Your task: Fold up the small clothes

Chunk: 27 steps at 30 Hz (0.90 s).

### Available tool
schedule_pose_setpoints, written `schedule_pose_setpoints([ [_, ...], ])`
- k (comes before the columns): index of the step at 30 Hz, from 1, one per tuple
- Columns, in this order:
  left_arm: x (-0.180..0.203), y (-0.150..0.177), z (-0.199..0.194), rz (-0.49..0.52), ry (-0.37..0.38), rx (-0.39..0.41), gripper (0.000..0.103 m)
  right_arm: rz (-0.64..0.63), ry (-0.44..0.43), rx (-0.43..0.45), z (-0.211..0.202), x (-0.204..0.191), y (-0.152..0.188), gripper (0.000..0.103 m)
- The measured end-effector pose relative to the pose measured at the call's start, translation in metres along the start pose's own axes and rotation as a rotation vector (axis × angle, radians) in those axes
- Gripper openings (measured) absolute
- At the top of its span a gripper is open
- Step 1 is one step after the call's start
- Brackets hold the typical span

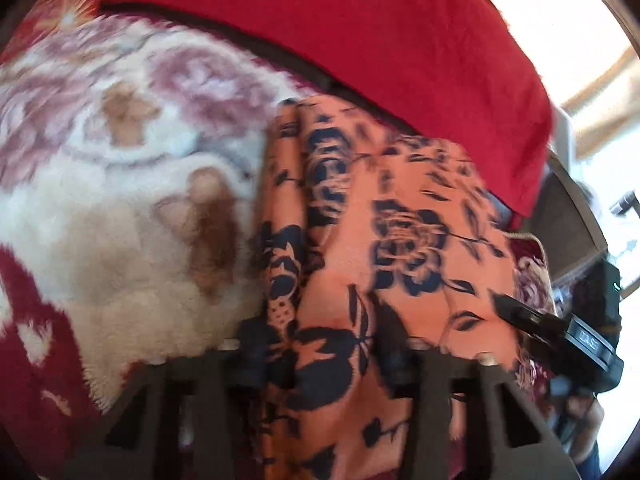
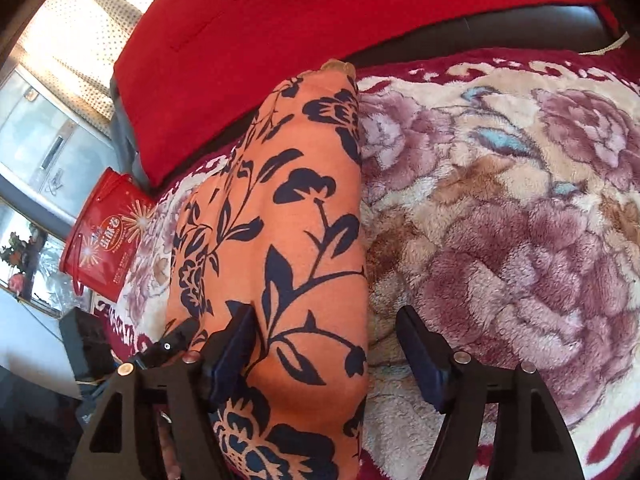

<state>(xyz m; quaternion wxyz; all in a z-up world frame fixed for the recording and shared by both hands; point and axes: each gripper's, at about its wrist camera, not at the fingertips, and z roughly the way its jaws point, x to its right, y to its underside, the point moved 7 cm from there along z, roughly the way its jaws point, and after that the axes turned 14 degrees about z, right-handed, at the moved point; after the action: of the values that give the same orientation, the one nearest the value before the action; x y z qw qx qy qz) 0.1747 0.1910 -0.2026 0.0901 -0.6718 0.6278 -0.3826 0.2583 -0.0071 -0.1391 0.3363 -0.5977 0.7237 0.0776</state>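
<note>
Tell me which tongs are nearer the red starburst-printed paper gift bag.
Left. The left tongs sit at the orange floral cloth's bag-side edge; the right tongs straddle its opposite edge, farther from the red bag.

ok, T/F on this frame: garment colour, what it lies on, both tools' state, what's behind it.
1. The garment is orange with a dark floral print. True.
2. It lies on a bare wooden table. False: it lies on a plush floral blanket.
3. The right tool is shut. False: its fingers are spread wide, one over the garment and one over the blanket.
4. A red cushion sits behind the garment. True.
5. The left tool is empty and away from the cloth. False: orange fabric runs between its fingers, though whether it is gripped cannot be told.
</note>
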Motion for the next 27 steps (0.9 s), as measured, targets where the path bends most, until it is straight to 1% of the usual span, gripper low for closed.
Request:
schedule_pose_setpoints([
  [2, 0.004, 0.000, 0.000, 0.015, -0.007, 0.005, 0.033, 0.005, -0.009, -0.003, 0.000, 0.000, 0.002, 0.075],
  [4, 0.006, -0.001, 0.000, 0.020, -0.004, 0.006, 0.032, 0.008, -0.018, -0.005, -0.001, 0.002, 0.003, 0.076],
  [6, 0.005, -0.001, 0.001, -0.001, 0.013, 0.004, 0.033, 0.006, -0.022, -0.005, -0.001, 0.002, 0.003, 0.077],
  [7, 0.003, -0.001, 0.001, -0.014, 0.018, 0.001, 0.036, 0.007, -0.025, -0.006, 0.000, 0.004, 0.004, 0.077],
  [8, -0.002, -0.002, 0.000, -0.029, 0.013, -0.006, 0.043, 0.010, -0.028, -0.008, 0.000, 0.004, 0.004, 0.077],
  [9, -0.003, -0.003, -0.002, -0.038, 0.008, -0.010, 0.046, 0.010, -0.030, -0.009, 0.000, 0.005, 0.004, 0.077],
  [10, -0.004, -0.006, -0.004, -0.050, 0.003, -0.006, 0.055, 0.009, -0.031, -0.010, -0.001, 0.005, 0.004, 0.077],
  [11, -0.005, -0.013, -0.006, -0.059, 0.006, 0.007, 0.070, 0.007, -0.033, -0.013, 0.000, 0.005, 0.004, 0.077],
  [12, -0.006, -0.023, -0.009, -0.063, 0.015, 0.030, 0.076, 0.006, -0.035, -0.015, 0.000, 0.005, 0.003, 0.077],
  [13, -0.009, -0.034, -0.011, -0.071, 0.008, 0.056, 0.080, 0.006, -0.038, -0.016, 0.000, 0.006, 0.003, 0.077],
  [14, -0.011, -0.040, -0.011, -0.072, -0.001, 0.062, 0.080, 0.007, -0.040, -0.017, 0.000, 0.005, 0.003, 0.078],
  [16, -0.013, -0.055, 0.006, -0.053, 0.011, 0.017, 0.080, 0.008, -0.047, -0.018, 0.001, 0.006, 0.003, 0.078],
  [18, -0.020, -0.057, 0.036, -0.054, -0.014, -0.099, 0.042, 0.010, -0.052, -0.022, 0.001, 0.007, 0.003, 0.078],
  [19, -0.019, -0.056, 0.046, -0.061, 0.028, -0.136, 0.038, 0.009, -0.056, -0.027, 0.001, 0.007, 0.003, 0.078],
  [22, -0.024, -0.058, 0.047, -0.111, 0.079, -0.132, 0.031, 0.006, -0.059, -0.031, 0.001, 0.007, 0.002, 0.078],
  [23, -0.031, -0.056, 0.041, -0.165, 0.114, -0.123, 0.030, 0.006, -0.064, -0.033, 0.001, 0.008, 0.002, 0.078],
  [24, -0.034, -0.055, 0.037, -0.191, 0.125, -0.109, 0.030, 0.005, -0.067, -0.033, 0.002, 0.008, 0.002, 0.078],
  [25, -0.035, -0.055, 0.029, -0.205, 0.121, -0.082, 0.030, 0.005, -0.070, -0.032, 0.001, 0.008, 0.002, 0.078],
  [26, -0.034, -0.054, 0.018, -0.199, 0.095, -0.050, 0.030, 0.008, -0.074, -0.031, 0.001, 0.008, 0.002, 0.078],
  [27, -0.031, -0.051, 0.011, -0.187, 0.071, -0.040, 0.030, 0.015, -0.081, -0.031, 0.001, 0.010, 0.002, 0.078],
])
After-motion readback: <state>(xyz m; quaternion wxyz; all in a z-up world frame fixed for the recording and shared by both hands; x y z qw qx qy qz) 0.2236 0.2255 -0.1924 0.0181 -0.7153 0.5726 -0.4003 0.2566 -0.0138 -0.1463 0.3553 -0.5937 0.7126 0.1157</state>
